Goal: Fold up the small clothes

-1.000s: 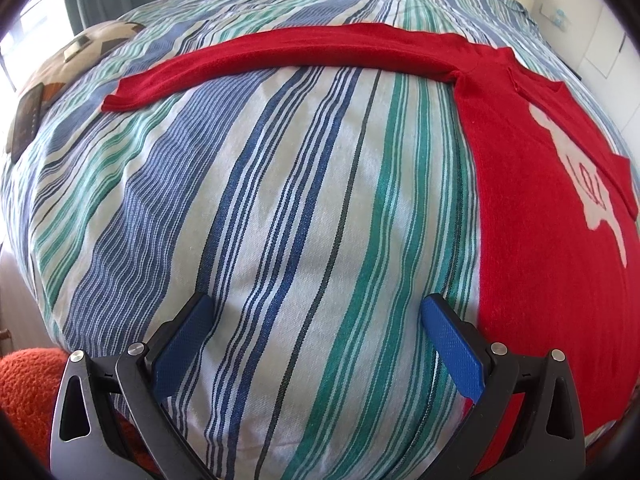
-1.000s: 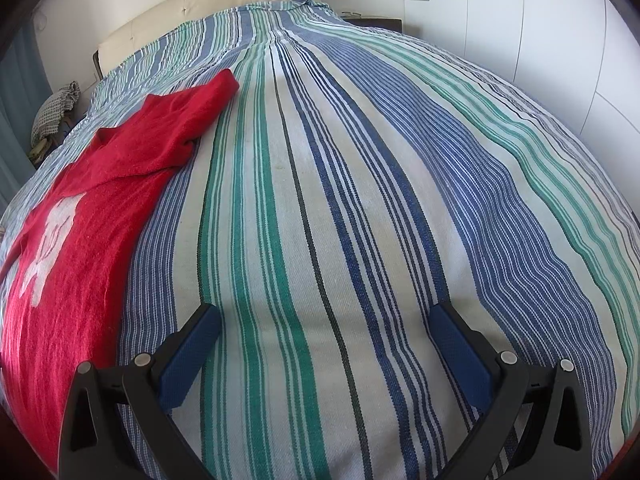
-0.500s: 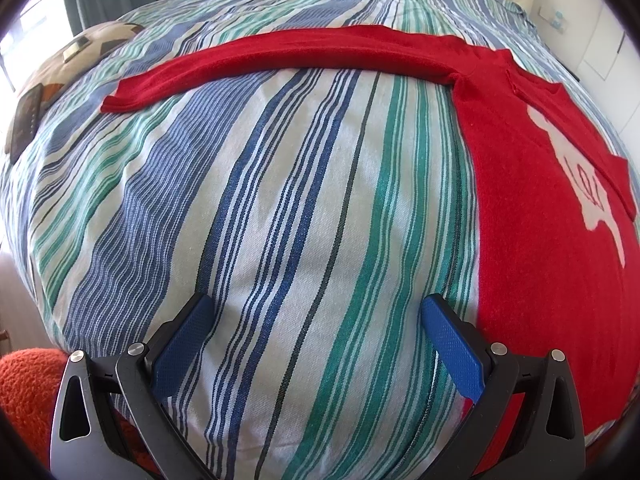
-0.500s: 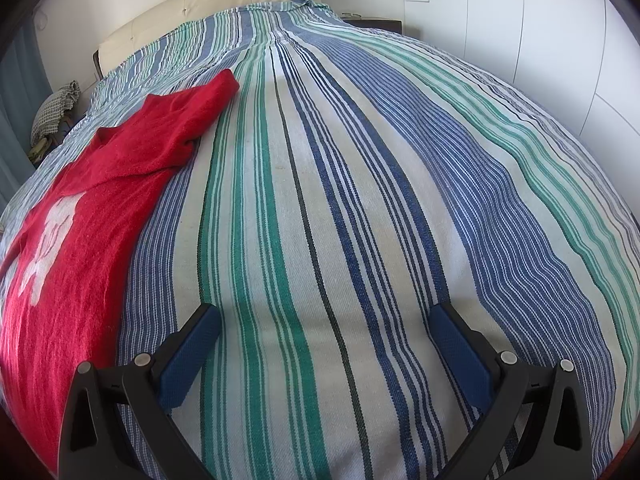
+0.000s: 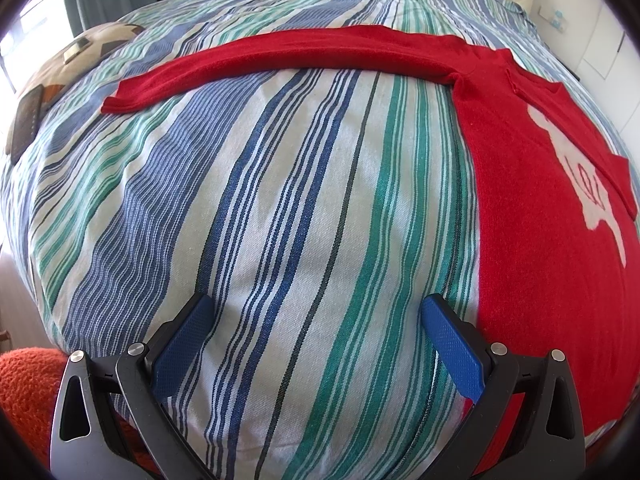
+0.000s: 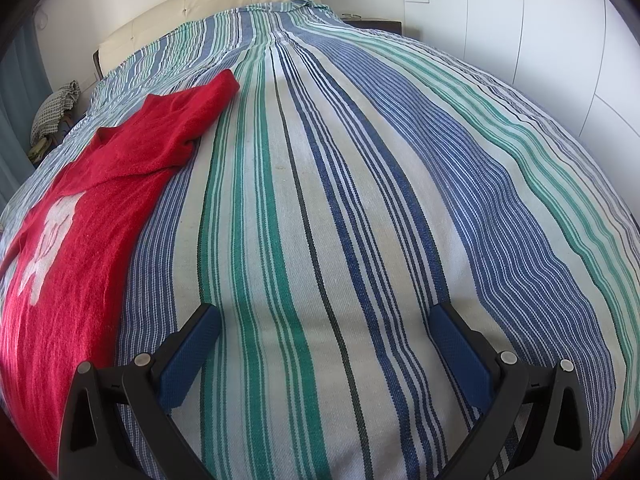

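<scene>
Nothing has shifted over the last second: the red sweater [image 5: 532, 208] lies spread flat on the striped bed [image 5: 280, 220], filling the right of the left wrist frame with one sleeve [image 5: 280, 54] stretched across the top, so folding appears not yet begun. The left gripper [image 5: 316, 320] and right gripper [image 6: 326, 328] hover spread wide, holding nothing. The white chest motif [image 5: 580, 184] carries marks too distorted to read.

I count one red sweater [image 5: 532, 216] on one striped bed [image 5: 280, 200], one cushion [image 5: 80, 56], and two grippers, left [image 5: 316, 312] and right [image 6: 326, 320].
</scene>
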The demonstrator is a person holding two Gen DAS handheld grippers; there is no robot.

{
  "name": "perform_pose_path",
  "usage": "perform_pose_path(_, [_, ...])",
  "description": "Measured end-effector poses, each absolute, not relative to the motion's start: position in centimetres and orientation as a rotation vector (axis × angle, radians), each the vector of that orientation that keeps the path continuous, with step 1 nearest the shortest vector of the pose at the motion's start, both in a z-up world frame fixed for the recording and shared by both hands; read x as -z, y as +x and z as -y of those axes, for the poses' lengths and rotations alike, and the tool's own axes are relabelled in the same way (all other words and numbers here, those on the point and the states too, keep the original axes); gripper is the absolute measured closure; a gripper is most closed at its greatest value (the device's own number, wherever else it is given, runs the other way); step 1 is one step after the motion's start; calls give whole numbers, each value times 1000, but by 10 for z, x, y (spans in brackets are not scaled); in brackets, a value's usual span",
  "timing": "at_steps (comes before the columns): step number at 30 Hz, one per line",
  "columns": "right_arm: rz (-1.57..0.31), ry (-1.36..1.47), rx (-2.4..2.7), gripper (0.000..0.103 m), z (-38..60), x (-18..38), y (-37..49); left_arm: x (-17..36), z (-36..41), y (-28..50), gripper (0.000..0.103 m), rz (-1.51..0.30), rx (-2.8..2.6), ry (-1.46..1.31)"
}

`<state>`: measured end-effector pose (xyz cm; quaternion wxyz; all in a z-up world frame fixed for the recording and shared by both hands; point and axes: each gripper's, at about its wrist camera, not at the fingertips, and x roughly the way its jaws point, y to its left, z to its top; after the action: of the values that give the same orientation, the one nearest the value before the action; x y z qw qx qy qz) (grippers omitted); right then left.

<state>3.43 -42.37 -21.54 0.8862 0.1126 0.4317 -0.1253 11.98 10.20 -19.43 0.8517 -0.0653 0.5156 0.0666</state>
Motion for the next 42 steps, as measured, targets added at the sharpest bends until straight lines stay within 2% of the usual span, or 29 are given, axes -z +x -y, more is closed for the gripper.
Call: perform_pose_path(42, [-894, 230, 263, 0, 424, 216, 33, 192, -102, 119, 0, -1078, -146, -140])
